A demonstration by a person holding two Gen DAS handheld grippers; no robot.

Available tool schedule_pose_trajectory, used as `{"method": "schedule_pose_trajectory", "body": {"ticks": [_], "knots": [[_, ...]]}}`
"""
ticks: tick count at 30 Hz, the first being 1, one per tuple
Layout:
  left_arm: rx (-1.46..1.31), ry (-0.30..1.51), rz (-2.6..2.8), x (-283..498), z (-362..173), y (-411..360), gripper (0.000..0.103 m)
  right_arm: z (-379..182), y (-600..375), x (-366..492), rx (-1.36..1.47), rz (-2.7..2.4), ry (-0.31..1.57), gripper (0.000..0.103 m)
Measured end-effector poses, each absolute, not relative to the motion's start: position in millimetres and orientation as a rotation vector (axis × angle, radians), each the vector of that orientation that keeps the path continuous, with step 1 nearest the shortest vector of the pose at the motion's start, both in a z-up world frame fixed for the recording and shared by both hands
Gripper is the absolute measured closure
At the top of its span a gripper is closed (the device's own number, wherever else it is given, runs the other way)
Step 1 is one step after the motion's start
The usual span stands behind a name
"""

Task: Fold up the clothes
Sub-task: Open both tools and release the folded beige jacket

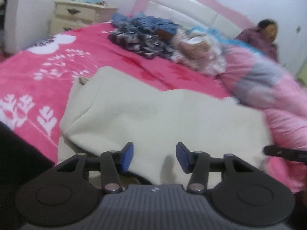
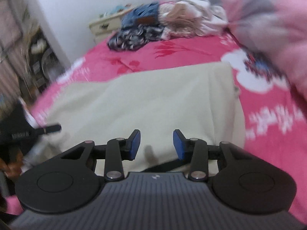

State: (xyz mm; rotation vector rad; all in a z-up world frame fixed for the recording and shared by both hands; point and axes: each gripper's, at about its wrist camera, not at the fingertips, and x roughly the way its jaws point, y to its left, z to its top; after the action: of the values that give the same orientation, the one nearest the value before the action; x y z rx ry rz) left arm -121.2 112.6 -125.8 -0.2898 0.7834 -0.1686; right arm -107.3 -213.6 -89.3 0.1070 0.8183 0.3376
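A cream garment [image 1: 153, 115] lies folded flat on the pink floral bedspread [image 1: 38, 72]; the right wrist view shows it too [image 2: 153, 99]. My left gripper [image 1: 155, 156] hovers over its near edge, blue pads apart, nothing between them. My right gripper [image 2: 156, 143] hangs over the same cloth, open and empty as well. The tip of the other gripper shows at the right edge of the left view [image 1: 284, 153] and at the left edge of the right view [image 2: 38, 130]. A heap of unfolded clothes [image 1: 153, 36] lies near the headboard.
A pink and grey quilt [image 1: 268, 88] is bunched along the right side of the bed. A cream nightstand [image 1: 76, 15] stands by the wall at the back left. A person [image 1: 264, 36] sits beyond the bed. Cluttered shelves [image 2: 28, 61] line the left.
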Motion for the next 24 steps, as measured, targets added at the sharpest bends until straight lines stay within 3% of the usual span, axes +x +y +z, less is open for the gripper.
{"method": "schedule_pose_trajectory", "body": {"ticks": [4, 10, 14, 19, 22, 24], "knots": [[-0.263, 0.776, -0.101, -112.3, -148.1, 105.5, 0.057, -130.9, -194.8, -77.6, -0.080, 0.303, 0.876, 0.072], [-0.219, 0.759, -0.093, -111.8, -152.7, 101.9, 0.056, -140.0, -199.7, -58.8, -0.027, 0.284, 0.894, 0.072], [-0.237, 0.750, -0.089, -116.4, -132.8, 106.3, 0.055, -103.9, -219.7, -71.4, 0.099, 0.313, 0.841, 0.072], [-0.220, 0.678, -0.193, -120.4, -109.6, 86.2, 0.050, -76.4, -236.4, -52.4, 0.063, 0.224, 0.693, 0.072], [-0.123, 0.755, -0.233, -114.2, -127.9, 60.4, 0.049, -108.6, -242.1, -30.6, -0.046, 0.128, 0.729, 0.073], [-0.134, 0.783, -0.226, -113.5, -141.7, 58.1, 0.048, -145.0, -263.0, -25.2, 0.022, 0.109, 0.847, 0.073]]}}
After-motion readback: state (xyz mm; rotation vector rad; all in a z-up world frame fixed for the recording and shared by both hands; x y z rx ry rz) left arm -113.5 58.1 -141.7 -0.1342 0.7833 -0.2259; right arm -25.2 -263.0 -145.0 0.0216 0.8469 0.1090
